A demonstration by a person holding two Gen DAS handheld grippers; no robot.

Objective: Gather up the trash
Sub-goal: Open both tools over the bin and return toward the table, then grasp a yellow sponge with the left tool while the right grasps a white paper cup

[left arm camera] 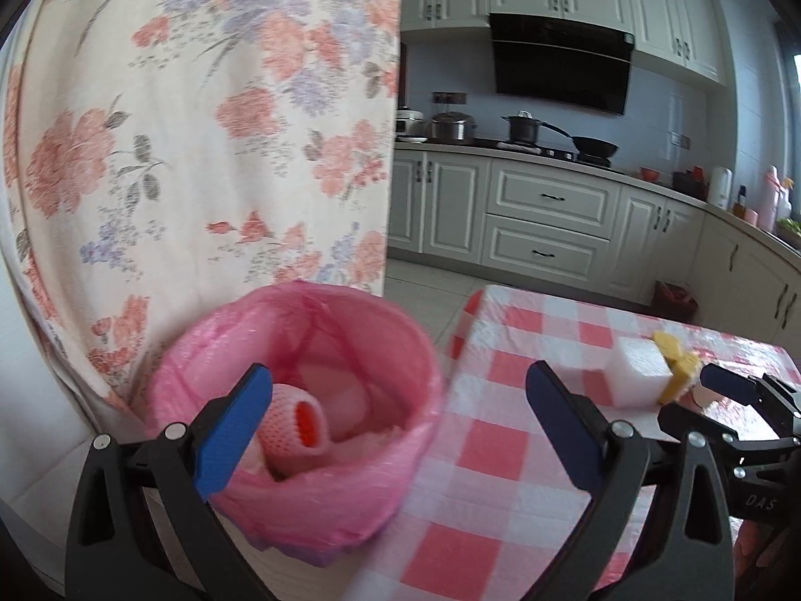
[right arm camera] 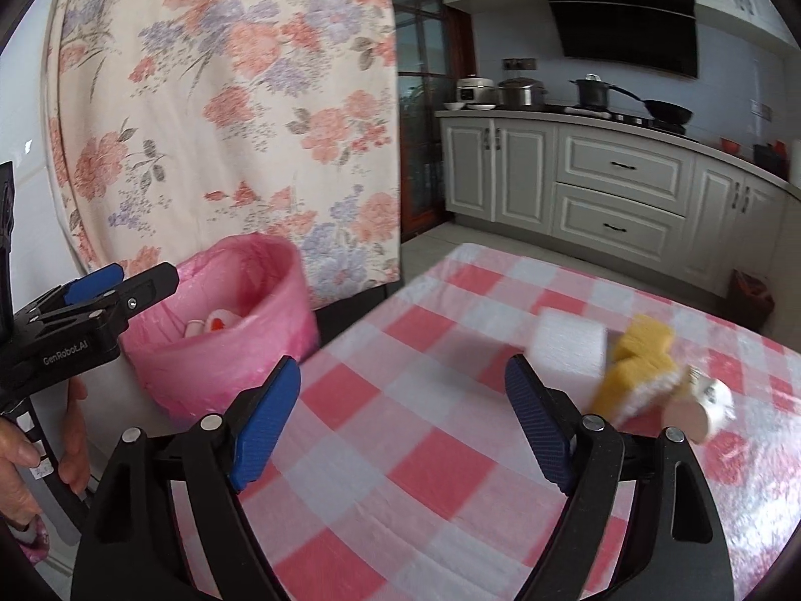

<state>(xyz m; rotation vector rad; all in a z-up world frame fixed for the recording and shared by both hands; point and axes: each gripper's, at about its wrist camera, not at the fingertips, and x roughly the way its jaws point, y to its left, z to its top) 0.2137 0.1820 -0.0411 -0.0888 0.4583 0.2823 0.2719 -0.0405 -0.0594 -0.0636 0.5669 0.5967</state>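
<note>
A bin with a pink liner (left arm camera: 310,330) stands beside the table's left edge. It holds a pink foam net (left arm camera: 293,425) with something orange in its opening. My left gripper (left arm camera: 398,375) hovers open and empty, one finger over the bin and the other over the cloth. On the table lie a white foam block (right arm camera: 570,345), a yellow sponge (right arm camera: 636,365) and a small white-and-pink scrap (right arm camera: 701,410). My right gripper (right arm camera: 403,368) is open and empty over the checked cloth, short of the block. The bin (right arm camera: 225,330) shows at its left.
The table carries a red-and-white checked cloth (right arm camera: 425,461). A floral curtain (left arm camera: 210,125) hangs right behind the bin. Kitchen cabinets (left arm camera: 545,220) and a stove with pots line the far wall. A hand (right arm camera: 30,456) holds the left gripper (right arm camera: 125,280).
</note>
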